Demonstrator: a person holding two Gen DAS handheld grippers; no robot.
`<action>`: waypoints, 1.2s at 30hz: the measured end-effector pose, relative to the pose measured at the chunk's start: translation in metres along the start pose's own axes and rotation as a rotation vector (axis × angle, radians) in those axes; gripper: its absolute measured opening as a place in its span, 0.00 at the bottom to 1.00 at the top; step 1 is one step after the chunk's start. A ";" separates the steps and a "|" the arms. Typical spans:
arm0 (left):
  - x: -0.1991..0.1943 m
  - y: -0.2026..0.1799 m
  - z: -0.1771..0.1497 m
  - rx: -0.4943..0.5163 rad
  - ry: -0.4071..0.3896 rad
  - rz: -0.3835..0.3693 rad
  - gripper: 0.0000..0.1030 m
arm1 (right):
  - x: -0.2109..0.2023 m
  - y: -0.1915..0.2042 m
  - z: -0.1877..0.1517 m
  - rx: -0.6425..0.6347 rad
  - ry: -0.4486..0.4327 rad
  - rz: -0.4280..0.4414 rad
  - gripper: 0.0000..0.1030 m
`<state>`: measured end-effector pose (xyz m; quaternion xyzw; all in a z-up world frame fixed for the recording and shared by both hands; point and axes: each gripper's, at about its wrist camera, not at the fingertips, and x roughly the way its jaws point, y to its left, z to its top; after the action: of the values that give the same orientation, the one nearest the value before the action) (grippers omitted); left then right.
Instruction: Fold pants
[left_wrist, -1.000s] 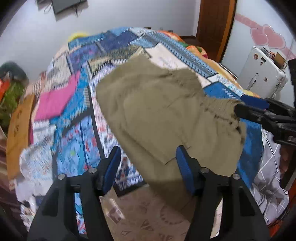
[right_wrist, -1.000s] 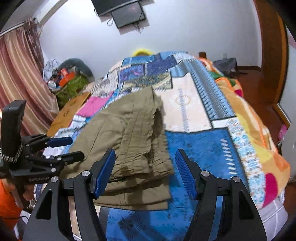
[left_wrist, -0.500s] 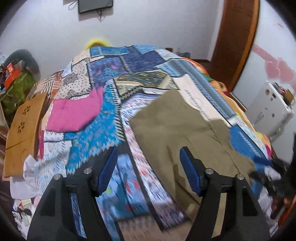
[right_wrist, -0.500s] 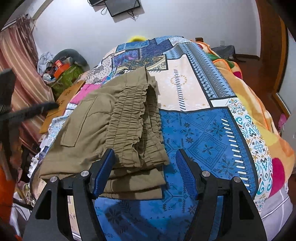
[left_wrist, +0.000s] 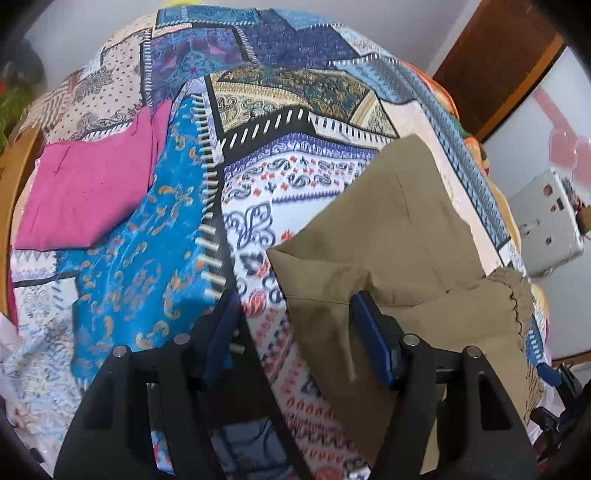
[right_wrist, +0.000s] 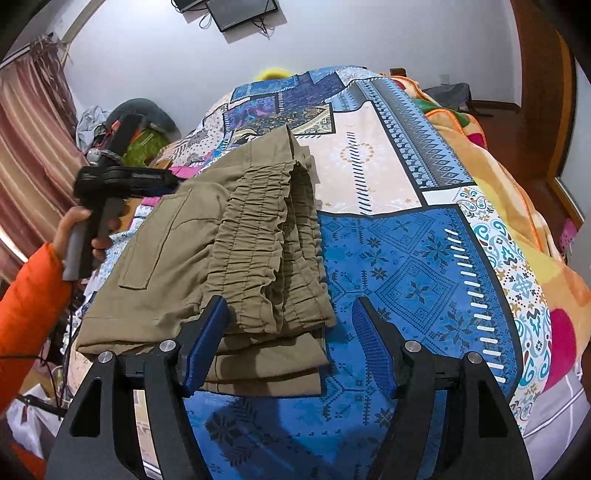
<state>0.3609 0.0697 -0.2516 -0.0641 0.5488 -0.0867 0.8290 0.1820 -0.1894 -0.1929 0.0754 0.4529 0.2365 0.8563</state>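
Olive pants (right_wrist: 221, 258) lie folded into a thick stack on a patchwork bedspread (right_wrist: 413, 266), centre-left of the right wrist view. Fabric is matte woven cotton; the elastic waistband (right_wrist: 258, 236) is gathered in tight ruffles, with a flat patch pocket to its left.

Right gripper (right_wrist: 288, 343), bottom centre: black arms, ribbed blue pads, spread apart and gripping nothing. Its left pad sits at the stack's near edge; the right pad is over blue quilt.

Left gripper (left_wrist: 295, 332), bottom centre of its view: jaws closing. A pointed fabric corner lies between the pads, but they do not press it.

A smooth pink cloth (left_wrist: 88, 192) lies upper left.

A hand (right_wrist: 79, 236) in an orange sleeve holds the left tool's handle.
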 end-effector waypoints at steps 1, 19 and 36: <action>0.001 -0.002 0.000 0.004 -0.008 0.000 0.52 | 0.001 -0.001 0.001 0.001 -0.001 -0.004 0.64; -0.040 0.014 -0.050 -0.084 -0.073 0.178 0.08 | -0.006 -0.003 0.018 -0.025 -0.035 -0.068 0.64; -0.104 0.034 -0.176 -0.269 -0.148 0.104 0.11 | 0.035 0.028 0.007 -0.028 0.070 0.065 0.38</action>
<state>0.1620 0.1228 -0.2338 -0.1522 0.4955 0.0354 0.8544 0.1952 -0.1483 -0.2049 0.0697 0.4764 0.2731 0.8328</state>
